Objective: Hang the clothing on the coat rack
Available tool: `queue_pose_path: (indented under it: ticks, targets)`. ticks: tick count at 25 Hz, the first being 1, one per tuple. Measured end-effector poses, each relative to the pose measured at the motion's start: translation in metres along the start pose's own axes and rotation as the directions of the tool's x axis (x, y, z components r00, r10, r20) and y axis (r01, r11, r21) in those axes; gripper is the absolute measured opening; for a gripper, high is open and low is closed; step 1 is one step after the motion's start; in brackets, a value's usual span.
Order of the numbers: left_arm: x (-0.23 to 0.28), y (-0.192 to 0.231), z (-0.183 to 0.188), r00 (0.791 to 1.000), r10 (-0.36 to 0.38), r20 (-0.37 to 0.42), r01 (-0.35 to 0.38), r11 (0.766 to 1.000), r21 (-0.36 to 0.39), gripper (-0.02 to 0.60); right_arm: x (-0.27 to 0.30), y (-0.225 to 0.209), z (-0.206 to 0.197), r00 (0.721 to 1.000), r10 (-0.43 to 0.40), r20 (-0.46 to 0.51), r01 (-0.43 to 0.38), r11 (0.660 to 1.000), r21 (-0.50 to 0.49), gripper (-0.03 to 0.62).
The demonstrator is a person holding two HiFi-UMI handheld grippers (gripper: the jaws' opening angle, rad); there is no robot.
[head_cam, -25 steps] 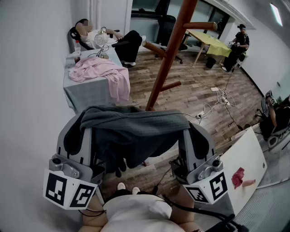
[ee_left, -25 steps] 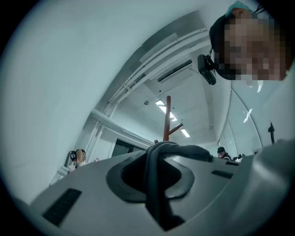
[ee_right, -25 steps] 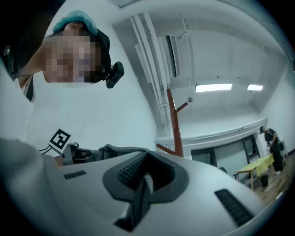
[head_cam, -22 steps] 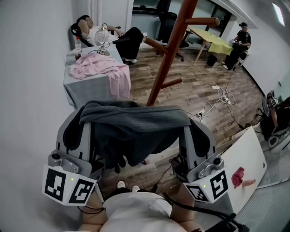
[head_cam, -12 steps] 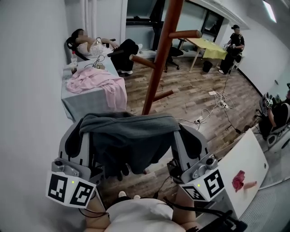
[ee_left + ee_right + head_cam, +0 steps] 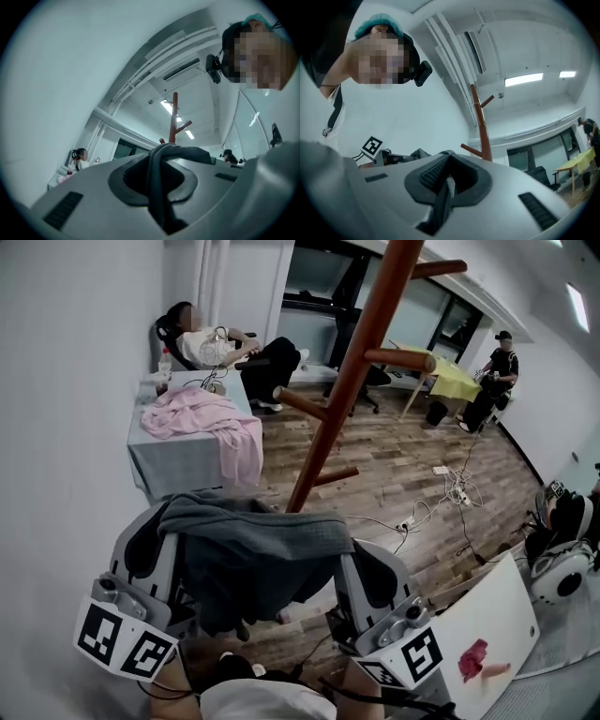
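A dark grey garment (image 6: 258, 554) hangs draped between my two grippers in the head view. My left gripper (image 6: 155, 545) holds its left end. My right gripper (image 6: 370, 573) holds its right end. In the left gripper view, the jaws (image 6: 161, 152) are shut on a thick fold of the garment (image 6: 159, 192). The right gripper view shows the jaws (image 6: 449, 161) shut on a thin dark fold of it (image 6: 440, 204). The red-brown wooden coat rack (image 6: 349, 381) stands just beyond the garment, its pegs bare. The rack also rises past the jaws as a coat rack (image 6: 174, 123) on the left and a coat rack (image 6: 480, 129) on the right.
A table (image 6: 173, 460) with a pink garment (image 6: 202, 416) stands by the white wall at the left. A person reclines in a chair (image 6: 220, 343) behind it. Cables (image 6: 450, 493) lie on the wooden floor. A white board (image 6: 487, 638) leans at the right.
The coat rack now looks closer and taller in the head view, with more pegs showing. Both grippers sit lower in the picture, the grey garment still stretched between them.
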State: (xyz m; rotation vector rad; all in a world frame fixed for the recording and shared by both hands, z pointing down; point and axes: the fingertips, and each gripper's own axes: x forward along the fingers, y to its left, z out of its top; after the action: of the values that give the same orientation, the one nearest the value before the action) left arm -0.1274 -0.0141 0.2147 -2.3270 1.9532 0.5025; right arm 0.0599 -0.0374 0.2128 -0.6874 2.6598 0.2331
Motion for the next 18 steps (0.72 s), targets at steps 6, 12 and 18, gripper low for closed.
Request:
queue_pose_path:
  ticks: [6,12,18]
  targets:
    - [0.013,0.008,0.023,1.0,0.027,0.017,-0.028,0.993,0.113,0.041,0.028,-0.001,0.014,0.996,0.041,0.078,-0.042,0.999,0.01,0.023]
    - [0.029,0.01,0.055,0.998,-0.04,0.043,0.036,0.995,0.09,0.041,0.038,-0.007,0.046,0.988,0.048,0.148,-0.039,0.997,-0.064,0.023]
    - [0.065,0.015,0.093,0.991,-0.107,0.078,0.089,0.975,0.204,0.041,0.058,-0.019,0.072,0.979,0.027,0.204,-0.005,0.994,-0.109,0.023]
